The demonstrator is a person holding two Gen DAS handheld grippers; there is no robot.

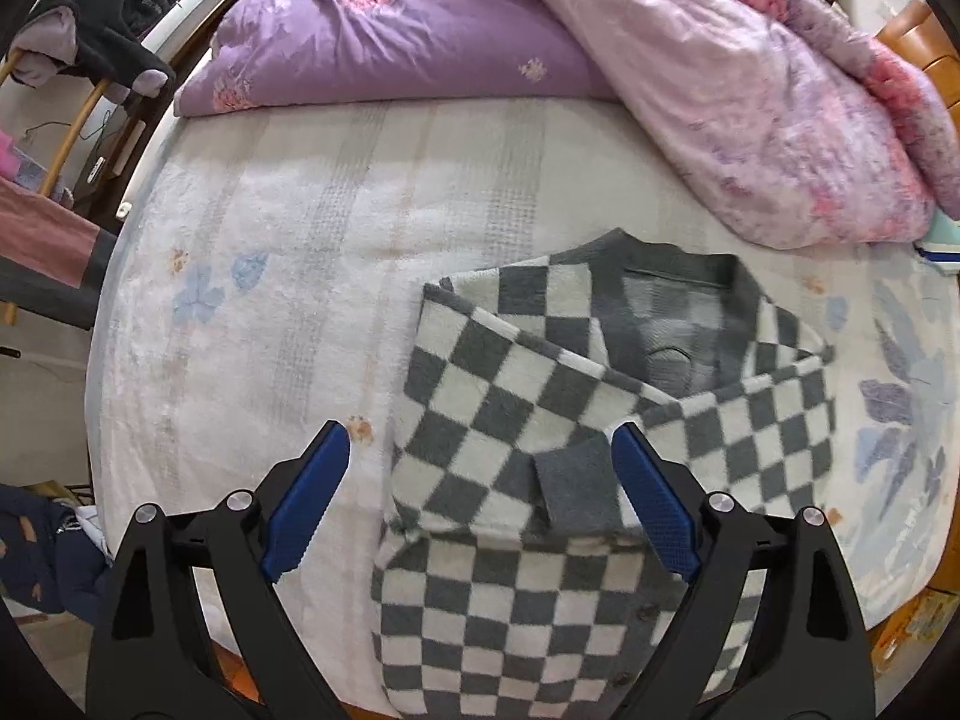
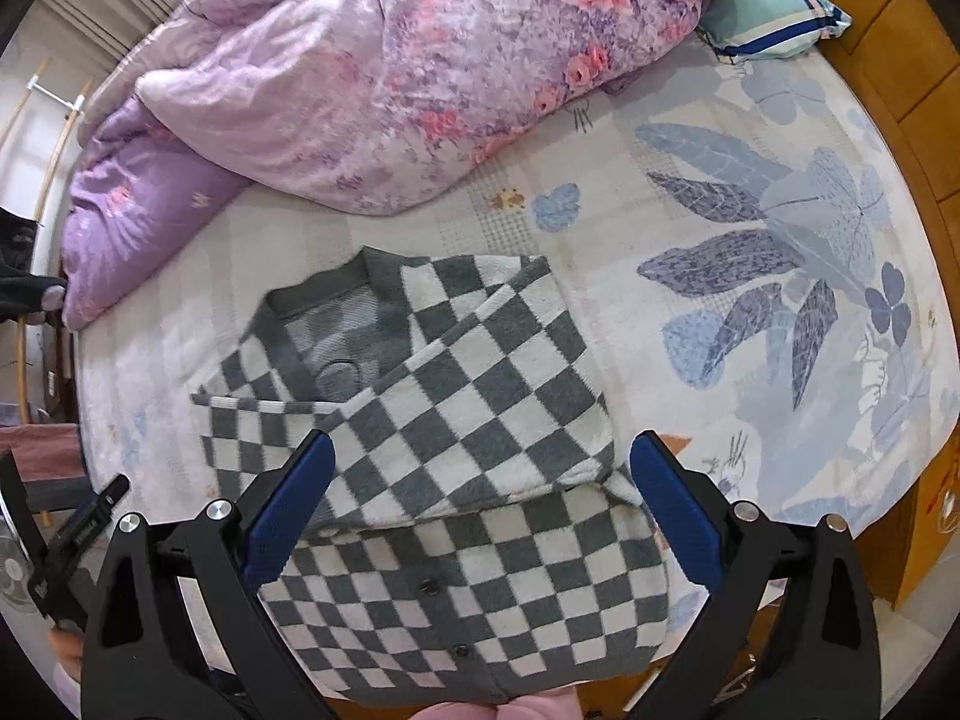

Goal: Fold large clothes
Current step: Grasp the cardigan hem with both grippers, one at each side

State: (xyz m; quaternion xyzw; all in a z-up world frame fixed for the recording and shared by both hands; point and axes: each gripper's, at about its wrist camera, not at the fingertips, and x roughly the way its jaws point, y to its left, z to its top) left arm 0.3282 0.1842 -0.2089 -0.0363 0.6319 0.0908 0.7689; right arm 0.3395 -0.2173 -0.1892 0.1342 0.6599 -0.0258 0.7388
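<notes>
Both tools are wide open from where I'm sitting. The left tool (image 1: pixel 480 468) hangs over the checkered cardigan (image 1: pixel 600 450), blue pads (image 1: pixel 306 504) spread apart, gripping nothing, though I can't tell if the right-hand pad brushes the grey cuff (image 1: pixel 576 486). The right tool (image 2: pixel 480 480) is the same story, spread wide above the cardigan (image 2: pixel 468 420) with nothing held. There's just one cardigan, grey and white checks, both sleeves folded in across the front, lying at the near edge of the bed (image 1: pixel 270 300). The bed has a pale sheet with blue leaf prints (image 2: pixel 780 210), two purple quilts piled at the back, one floral (image 2: pixel 420 72) and one plainer (image 1: pixel 390 48), plus one teal pillow (image 2: pixel 768 18). A wooden headboard (image 2: pixel 870 60) runs along the right side.
</notes>
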